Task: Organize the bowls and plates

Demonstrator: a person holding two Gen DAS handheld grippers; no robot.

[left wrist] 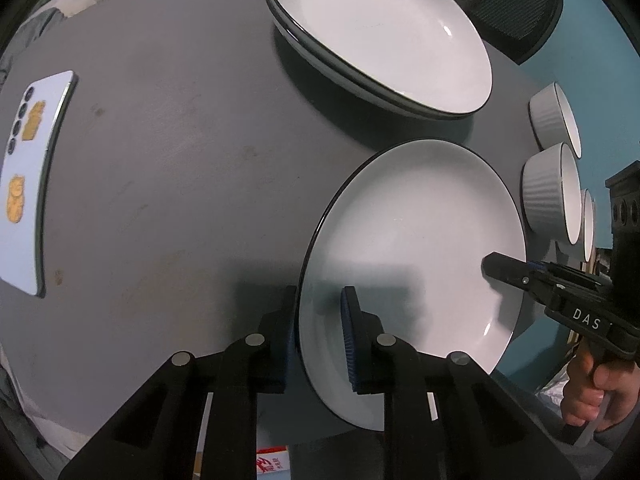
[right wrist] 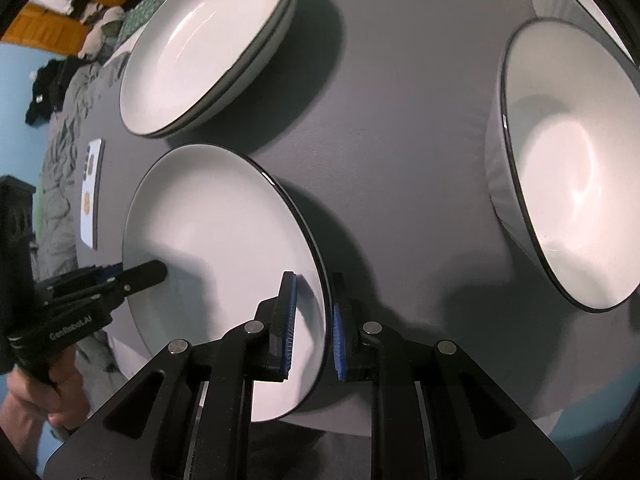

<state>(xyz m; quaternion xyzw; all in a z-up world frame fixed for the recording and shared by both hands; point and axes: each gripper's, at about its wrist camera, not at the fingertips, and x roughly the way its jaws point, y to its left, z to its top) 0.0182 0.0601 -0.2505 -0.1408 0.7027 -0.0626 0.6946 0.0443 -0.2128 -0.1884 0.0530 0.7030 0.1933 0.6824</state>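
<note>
A: Left wrist view. The left gripper straddles the near-left rim of the single plate: one finger outside on the grey table, one inside over the white face.

B: Pads pressing?

A: They look closed on the rim. The right gripper meets the plate's right side.

B: Around the plate?

A: Beyond it, a stack of plates. To its right, ribbed bowls. Far left of it, a phone.

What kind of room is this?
Probably a bedroom at home: a grey table holding a phone, a mesh office chair behind it, and rumpled bedding with clothes nearby.
</note>
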